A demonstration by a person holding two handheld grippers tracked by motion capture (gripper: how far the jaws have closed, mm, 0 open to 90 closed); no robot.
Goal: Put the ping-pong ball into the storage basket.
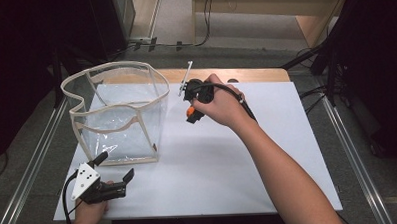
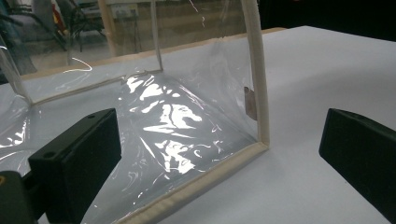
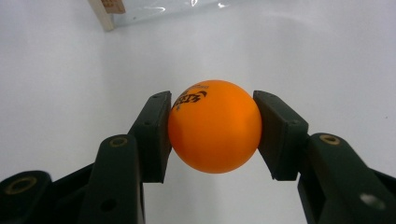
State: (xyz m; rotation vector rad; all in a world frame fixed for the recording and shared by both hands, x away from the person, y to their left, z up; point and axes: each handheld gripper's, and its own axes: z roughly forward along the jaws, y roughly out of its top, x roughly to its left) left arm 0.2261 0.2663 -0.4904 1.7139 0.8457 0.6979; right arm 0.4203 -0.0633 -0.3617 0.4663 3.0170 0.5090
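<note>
An orange ping-pong ball [image 3: 214, 126] with dark print sits squeezed between both black jaws of my right gripper [image 3: 213, 133], which is shut on it. From above, the same ball [image 1: 190, 112] shows as an orange spot at the tip of the right gripper [image 1: 191, 113], just right of the clear bag. The clear plastic bag [image 1: 117, 112] with cream trim stands open-topped on the white sheet. My left gripper [image 1: 116, 168] rests open near the table's front left, its jaws apart in front of the bag's near corner [image 2: 261, 142].
A white sheet [image 1: 268, 154] covers the wooden table [image 1: 245, 74]. A thin metal rod [image 1: 185, 78] sticks up behind the right hand. Metal rails run along both table sides. Cables lie on the floor beyond.
</note>
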